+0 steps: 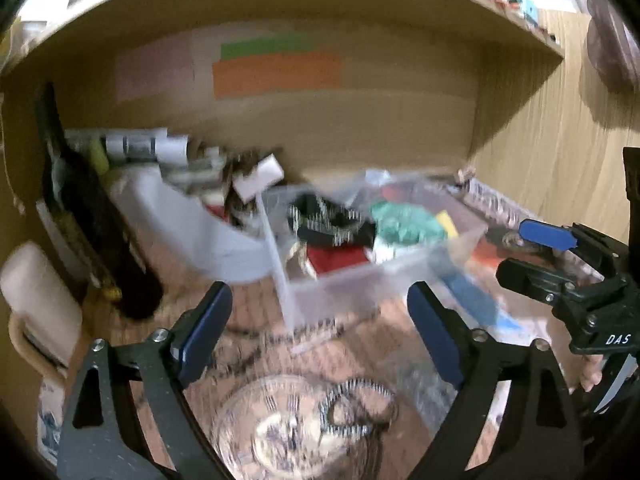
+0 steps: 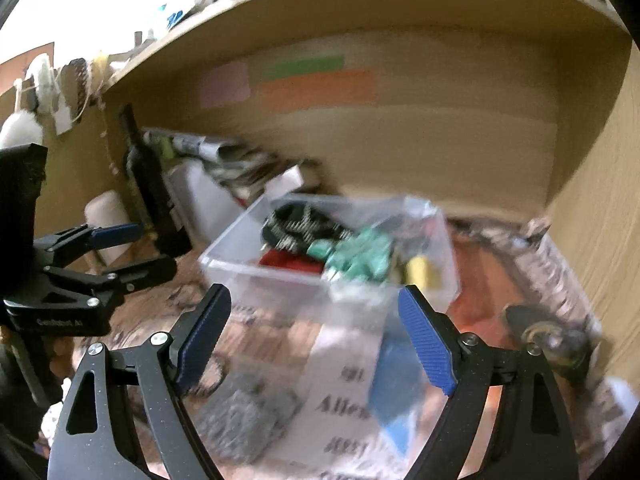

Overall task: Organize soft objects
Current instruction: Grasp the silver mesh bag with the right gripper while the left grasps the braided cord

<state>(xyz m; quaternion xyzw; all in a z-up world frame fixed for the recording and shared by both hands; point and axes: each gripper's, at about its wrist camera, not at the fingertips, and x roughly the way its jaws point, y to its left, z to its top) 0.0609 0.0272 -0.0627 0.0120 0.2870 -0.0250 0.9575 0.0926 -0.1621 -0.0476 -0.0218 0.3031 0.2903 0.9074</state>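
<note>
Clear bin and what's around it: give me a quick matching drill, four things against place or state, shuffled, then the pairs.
Things:
1. green soft item
2. glass bowl
3. left gripper
4. grey cloth

Place or state:
A. open, holding nothing
B. inside the clear bin
C. on the table, below the right gripper's left finger
D. on the table, between the left gripper's fingers, near the lens

Pairs: 1-B, 2-D, 3-A, 4-C

Left claw [image 1: 320, 328] and right claw [image 2: 316, 336] (both empty) gape
</note>
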